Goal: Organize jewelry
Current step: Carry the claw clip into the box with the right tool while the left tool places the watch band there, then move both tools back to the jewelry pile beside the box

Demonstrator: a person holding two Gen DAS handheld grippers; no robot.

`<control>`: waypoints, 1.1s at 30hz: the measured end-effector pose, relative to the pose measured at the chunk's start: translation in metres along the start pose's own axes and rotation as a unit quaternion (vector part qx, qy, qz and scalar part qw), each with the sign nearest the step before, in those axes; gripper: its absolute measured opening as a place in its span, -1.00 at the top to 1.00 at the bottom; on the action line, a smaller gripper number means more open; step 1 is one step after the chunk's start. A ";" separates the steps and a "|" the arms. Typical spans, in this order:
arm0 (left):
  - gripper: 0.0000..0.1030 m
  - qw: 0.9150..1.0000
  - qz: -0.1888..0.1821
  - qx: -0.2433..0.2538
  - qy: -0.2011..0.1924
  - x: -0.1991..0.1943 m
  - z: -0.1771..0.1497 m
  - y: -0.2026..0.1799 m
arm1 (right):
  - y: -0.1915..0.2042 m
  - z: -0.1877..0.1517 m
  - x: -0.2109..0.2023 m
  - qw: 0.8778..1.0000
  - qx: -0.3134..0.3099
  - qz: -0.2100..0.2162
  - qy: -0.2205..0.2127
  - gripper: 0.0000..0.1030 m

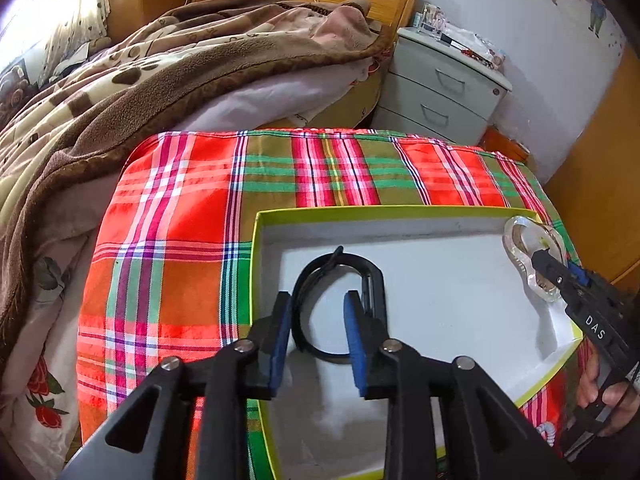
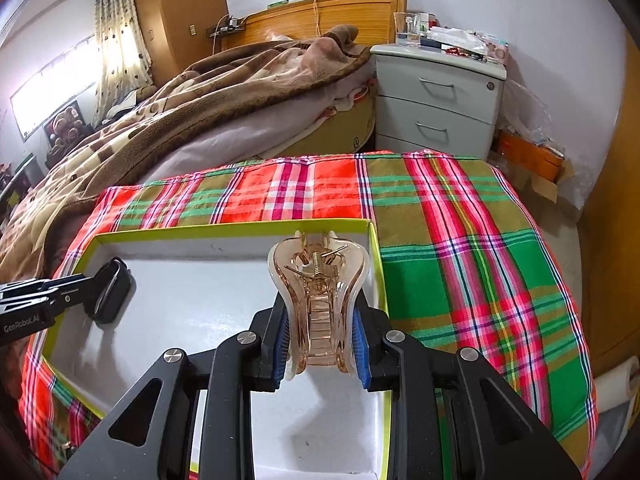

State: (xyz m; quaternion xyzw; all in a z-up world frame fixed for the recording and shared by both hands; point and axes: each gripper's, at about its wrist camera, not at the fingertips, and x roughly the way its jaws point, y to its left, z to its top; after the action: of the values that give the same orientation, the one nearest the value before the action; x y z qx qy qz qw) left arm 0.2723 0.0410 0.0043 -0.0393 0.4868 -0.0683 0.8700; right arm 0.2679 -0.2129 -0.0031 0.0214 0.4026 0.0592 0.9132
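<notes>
A: Left gripper (image 1: 318, 336) status?
B: Jaws spread; the black ring-shaped hair clip (image 1: 340, 304) lies between them on the white floor of the shallow green-rimmed cardboard box (image 1: 400, 211), pads not pressing it.
A: Right gripper (image 2: 322, 338)?
B: Pinching the translucent pink plastic claw clip (image 2: 320, 300) over the box's right side (spring end pointing away). Beyond: red-green plaid cloth (image 2: 460, 240), then the grey bedside cabinet (image 2: 436, 100).

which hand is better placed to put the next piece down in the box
Right. The right gripper is clamped on the clear hair claw above the box's right end; the left gripper is open around the black bracelet.
</notes>
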 end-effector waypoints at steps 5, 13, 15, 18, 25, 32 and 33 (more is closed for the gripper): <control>0.30 1.000 -0.001 -0.002 -0.005 -0.004 -0.002 -0.002 | -0.002 0.000 -0.002 1.000 0.005 0.001 -0.003 0.40; 0.18 1.000 0.006 -0.005 -0.024 -0.018 -0.005 -0.002 | 0.001 -0.002 -0.009 1.000 0.004 0.003 -0.014 0.17; 0.17 1.000 0.004 -0.006 -0.025 -0.022 -0.007 -0.002 | 0.002 -0.003 -0.012 1.000 0.004 0.003 -0.019 0.15; 0.15 1.000 0.004 -0.007 -0.030 -0.030 -0.011 -0.003 | 0.004 -0.004 -0.019 1.000 0.007 0.005 -0.030 0.13; 0.11 0.999 -0.005 -0.013 -0.037 -0.050 -0.024 -0.002 | 0.006 -0.008 -0.045 0.998 0.012 0.013 -0.057 0.10; 0.09 0.998 -0.039 -0.021 -0.045 -0.072 -0.042 0.001 | 0.004 -0.018 -0.072 0.997 0.024 0.020 -0.077 0.10; 0.09 0.998 -0.040 -0.019 -0.048 -0.076 -0.046 0.001 | 0.004 -0.020 -0.076 0.996 0.025 0.020 -0.079 0.10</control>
State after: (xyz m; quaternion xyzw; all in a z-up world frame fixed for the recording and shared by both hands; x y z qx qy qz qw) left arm 0.1938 0.0536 0.0441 -0.0785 0.4437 -0.0915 0.8881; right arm 0.2017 -0.2191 0.0394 0.0570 0.3302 0.0660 0.9399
